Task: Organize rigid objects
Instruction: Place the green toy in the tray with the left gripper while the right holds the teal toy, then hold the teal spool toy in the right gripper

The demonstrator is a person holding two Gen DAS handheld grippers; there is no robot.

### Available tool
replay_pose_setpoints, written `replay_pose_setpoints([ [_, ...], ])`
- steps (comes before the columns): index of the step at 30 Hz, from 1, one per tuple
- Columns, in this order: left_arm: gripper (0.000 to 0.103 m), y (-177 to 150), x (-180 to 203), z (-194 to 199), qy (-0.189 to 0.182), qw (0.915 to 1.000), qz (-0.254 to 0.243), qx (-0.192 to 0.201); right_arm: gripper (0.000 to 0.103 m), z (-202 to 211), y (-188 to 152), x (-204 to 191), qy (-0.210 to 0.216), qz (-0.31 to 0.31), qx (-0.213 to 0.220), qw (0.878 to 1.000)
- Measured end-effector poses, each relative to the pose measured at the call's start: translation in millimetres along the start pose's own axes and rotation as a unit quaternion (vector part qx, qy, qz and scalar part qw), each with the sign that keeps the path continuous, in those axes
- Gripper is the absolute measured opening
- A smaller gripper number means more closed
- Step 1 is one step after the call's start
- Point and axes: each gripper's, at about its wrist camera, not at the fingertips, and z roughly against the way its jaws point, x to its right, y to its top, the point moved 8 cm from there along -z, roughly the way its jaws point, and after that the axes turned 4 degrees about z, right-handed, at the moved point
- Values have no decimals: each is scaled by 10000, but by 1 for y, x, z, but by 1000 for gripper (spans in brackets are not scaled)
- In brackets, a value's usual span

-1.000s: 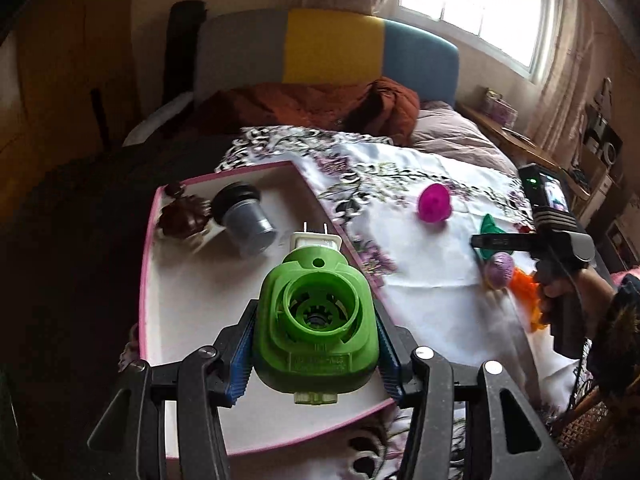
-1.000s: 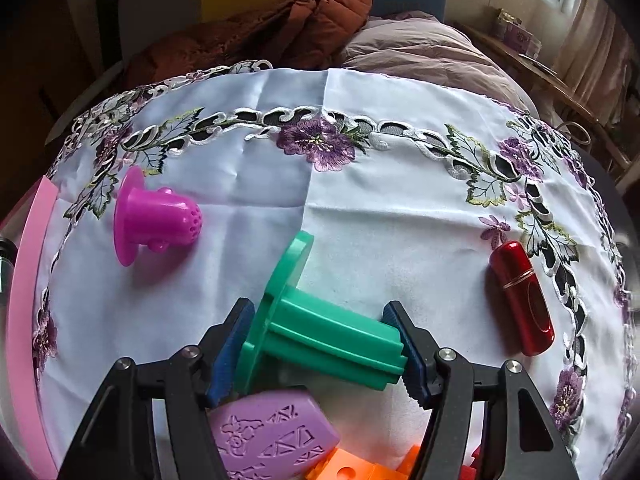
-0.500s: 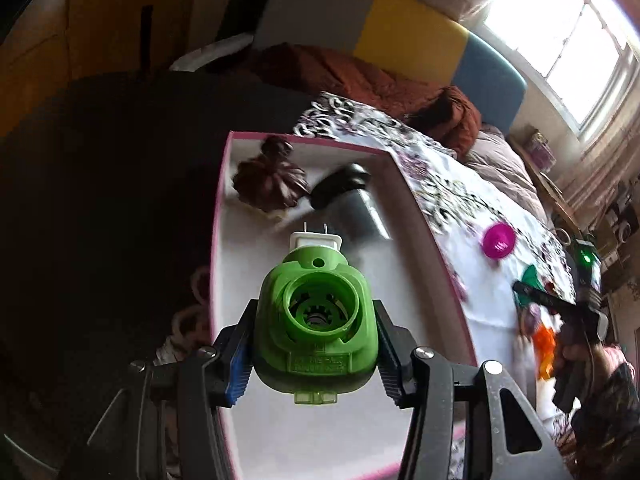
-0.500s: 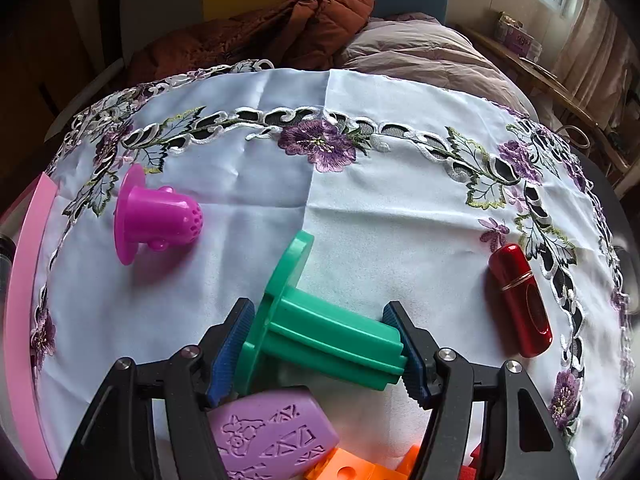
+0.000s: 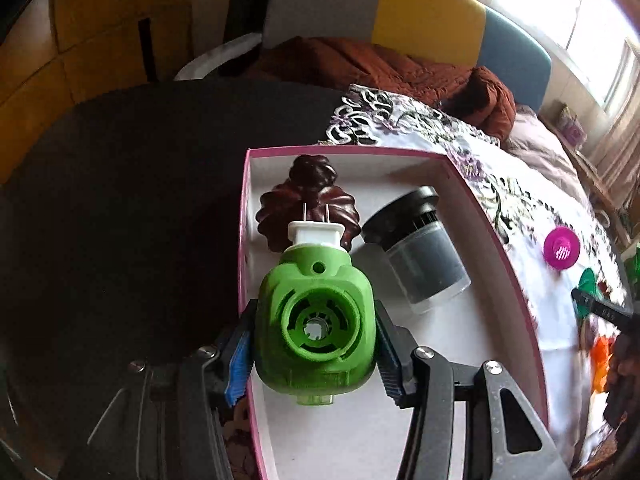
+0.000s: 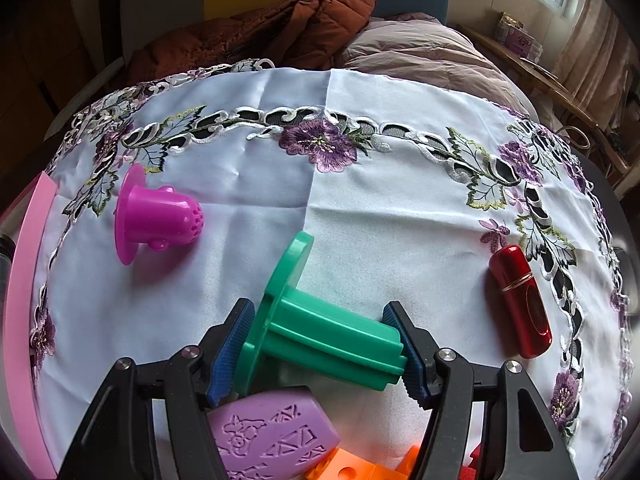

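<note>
My left gripper (image 5: 314, 346) is shut on a green plug-in device (image 5: 316, 320) with a white two-prong plug, held over the left side of a pink-rimmed white tray (image 5: 476, 364). In the tray lie a dark brown flower-shaped piece (image 5: 308, 204) and a grey jar with a black lid (image 5: 420, 248). My right gripper (image 6: 320, 344) is shut on a teal flanged spool (image 6: 324, 332) that rests on the embroidered cloth (image 6: 360, 208). A magenta cup-shaped piece (image 6: 156, 216) lies to its left, a red capsule (image 6: 520, 300) to its right.
A lilac patterned piece (image 6: 272, 436) and orange parts (image 6: 352, 468) lie under the right gripper. The tray's pink edge (image 6: 24, 280) is at the far left. A brown jacket (image 6: 260, 36) and a pillow lie behind the cloth. Dark table surface (image 5: 120, 200) lies left of the tray.
My left gripper has moved with the green device further over the tray, closer to the brown piece and the jar. My right gripper has not moved.
</note>
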Motion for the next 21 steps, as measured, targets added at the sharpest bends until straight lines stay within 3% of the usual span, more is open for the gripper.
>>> replay_pose_setpoints([
  [6,54,-9,-3,25,-70,9998,102,168,67,0,0,0,-2,0,1,10000],
  [15,54,-44,-17,69,328,9976,206,580,67,0,1,0,-43,33,0,10000],
  [21,54,-57,-7,92,349,9956,137,856,66,1,2,1,-76,66,20,9999],
])
